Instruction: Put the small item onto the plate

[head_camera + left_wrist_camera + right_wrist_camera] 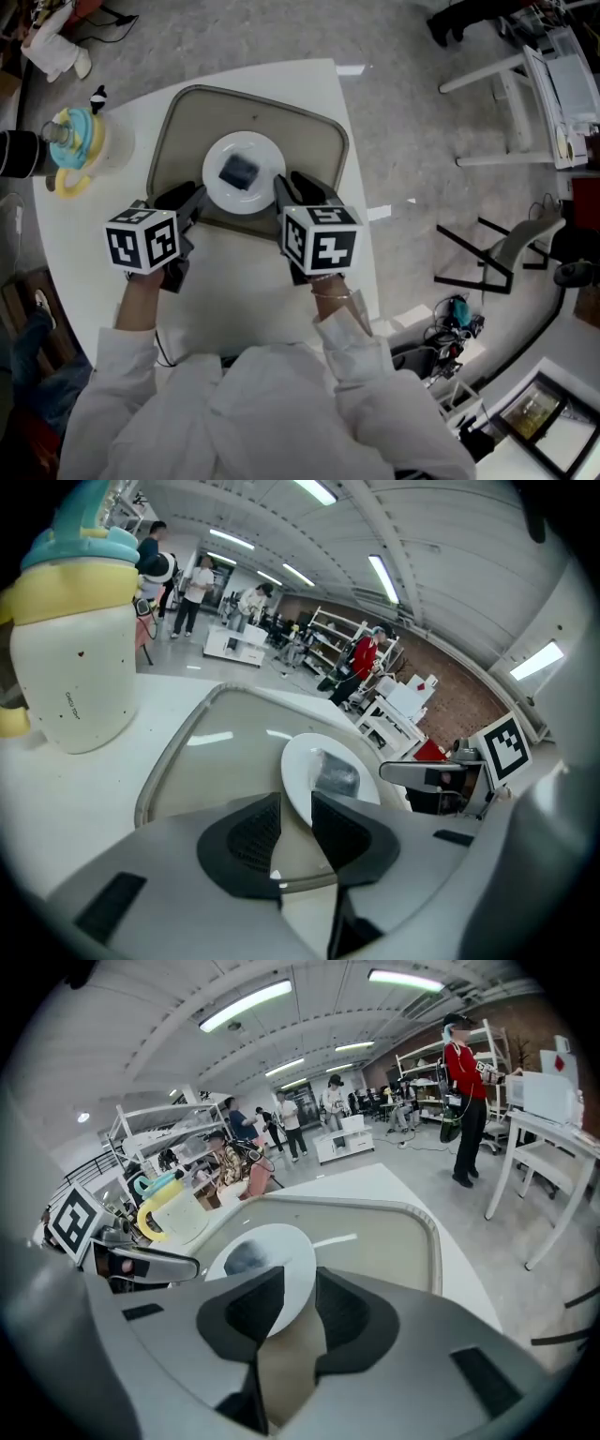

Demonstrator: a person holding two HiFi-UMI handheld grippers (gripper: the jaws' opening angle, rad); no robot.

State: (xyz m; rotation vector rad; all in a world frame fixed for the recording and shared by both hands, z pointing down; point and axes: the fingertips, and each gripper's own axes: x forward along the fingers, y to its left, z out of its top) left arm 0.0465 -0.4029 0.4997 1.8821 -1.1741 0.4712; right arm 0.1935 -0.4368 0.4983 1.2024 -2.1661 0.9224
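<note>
The small dark item (239, 171) lies on the white plate (266, 150), a little left of its middle, and the plate sits in a beige tray (323, 127) on the white round desk (262, 295). In the head view the two claws flank the plate. The left claw (192, 202) is at the plate's left edge and the right claw (289, 186) is at its right edge, each with its marker cube (142, 239) nearer the person.

The left gripper view shows the left claw (295, 803) spread by a narrow gap. Bare tray (216, 742) shows in that gap, and the plate (300, 757) reaches its rim into it. Whether the rim touches a jaw cannot be told. The item (336, 772) rests beyond on the plate.

The right gripper view shows the right claw (300, 1283) also spread, with the plate (281, 1251) running into the left part of its gap and the tray (394, 1237) beneath. The item (246, 1258) is a dark patch on the plate's far side.

A cup (75, 141) with a teal lid and yellow handles stands on the desk, left of the tray and well apart from the plate.
</note>
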